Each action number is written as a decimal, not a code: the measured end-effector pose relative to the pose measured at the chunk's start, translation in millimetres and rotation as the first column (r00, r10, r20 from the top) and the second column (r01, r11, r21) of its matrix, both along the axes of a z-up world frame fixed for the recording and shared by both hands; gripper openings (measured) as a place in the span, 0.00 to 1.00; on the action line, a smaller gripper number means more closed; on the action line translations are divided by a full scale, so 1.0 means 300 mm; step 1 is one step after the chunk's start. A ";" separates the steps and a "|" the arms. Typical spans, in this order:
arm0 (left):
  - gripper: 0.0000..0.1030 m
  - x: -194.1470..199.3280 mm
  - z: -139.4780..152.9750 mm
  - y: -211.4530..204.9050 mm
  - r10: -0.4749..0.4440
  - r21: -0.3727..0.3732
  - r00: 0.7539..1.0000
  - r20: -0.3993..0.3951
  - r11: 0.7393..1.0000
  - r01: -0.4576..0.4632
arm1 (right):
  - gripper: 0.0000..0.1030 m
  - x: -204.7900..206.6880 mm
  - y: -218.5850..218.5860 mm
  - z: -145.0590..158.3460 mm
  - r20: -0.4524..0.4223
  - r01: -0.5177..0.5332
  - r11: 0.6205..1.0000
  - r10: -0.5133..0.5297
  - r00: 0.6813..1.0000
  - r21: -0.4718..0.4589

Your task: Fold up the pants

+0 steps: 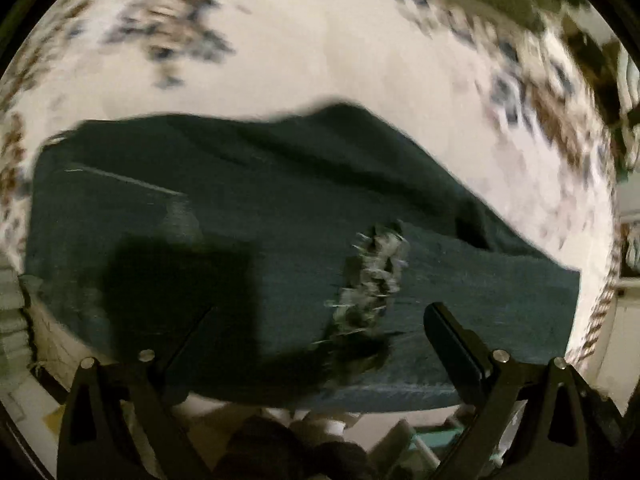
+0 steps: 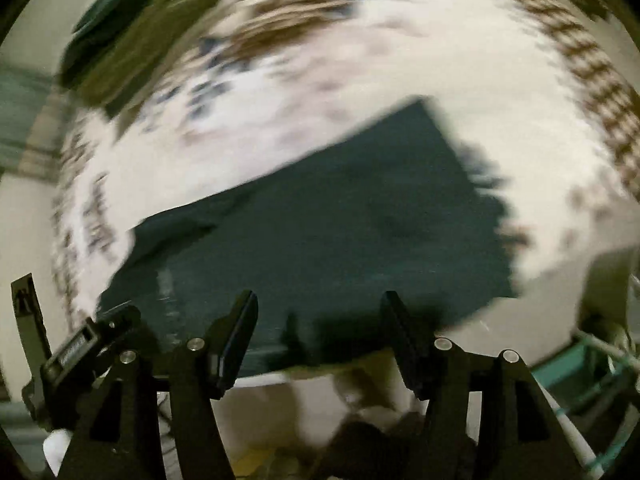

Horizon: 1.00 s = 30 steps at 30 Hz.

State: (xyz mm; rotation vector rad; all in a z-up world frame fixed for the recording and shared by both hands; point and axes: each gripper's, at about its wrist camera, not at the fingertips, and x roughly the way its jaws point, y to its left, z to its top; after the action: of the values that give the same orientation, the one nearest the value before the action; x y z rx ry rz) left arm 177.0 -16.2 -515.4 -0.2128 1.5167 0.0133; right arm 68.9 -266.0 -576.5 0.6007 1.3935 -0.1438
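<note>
Dark teal jeans [image 1: 280,208] lie folded on a white bed sheet with a floral print [image 1: 320,40]. A frayed rip [image 1: 368,280] shows on the top layer in the left wrist view. My left gripper [image 1: 316,332] is open just above the near edge of the jeans, holding nothing. In the right wrist view the jeans [image 2: 340,216] lie as a slanted dark slab with a frayed hem [image 2: 488,184] at the right. My right gripper [image 2: 318,332] is open over their near edge, empty. Both views are motion-blurred.
An olive-green and dark cloth [image 2: 140,32] lies at the far left of the bed. The bed's near edge [image 2: 264,380] runs under the grippers, with floor clutter below. A teal wire rack [image 2: 592,364] stands at the lower right.
</note>
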 end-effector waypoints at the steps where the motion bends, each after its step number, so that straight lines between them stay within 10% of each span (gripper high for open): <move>1: 0.92 0.007 -0.022 -0.019 -0.008 -0.005 1.000 -0.018 1.000 0.008 | 0.64 0.009 -0.040 0.005 -0.010 0.018 1.000 -0.018 1.000 -0.009; 4: 0.74 0.009 -0.065 -0.048 0.004 -0.035 0.998 -0.064 0.999 -0.006 | 0.64 -0.020 -0.098 0.007 -0.032 0.052 0.999 -0.052 0.998 -0.007; 16: 0.74 -0.111 -0.066 0.045 0.038 -0.010 0.992 -0.121 0.999 -0.039 | 0.62 0.014 0.073 -0.111 -0.193 0.256 0.937 -0.213 0.958 0.238; 22: 0.74 -0.148 -0.022 0.117 0.117 -0.047 0.986 -0.117 0.991 -0.124 | 0.09 -0.008 0.080 -0.176 -0.205 0.363 0.906 -0.321 0.925 0.220; 30: 0.74 -0.109 0.010 0.112 0.116 -0.083 0.988 -0.099 0.989 -0.124 | 0.07 -0.021 0.091 -0.105 -0.172 0.267 0.953 -0.241 0.955 0.145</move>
State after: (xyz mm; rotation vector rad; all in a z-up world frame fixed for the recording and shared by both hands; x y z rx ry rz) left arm 144.2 17.3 -512.5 -0.3797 1.5982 0.0526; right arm 62.7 -238.7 -608.1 0.9258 1.4812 -0.2869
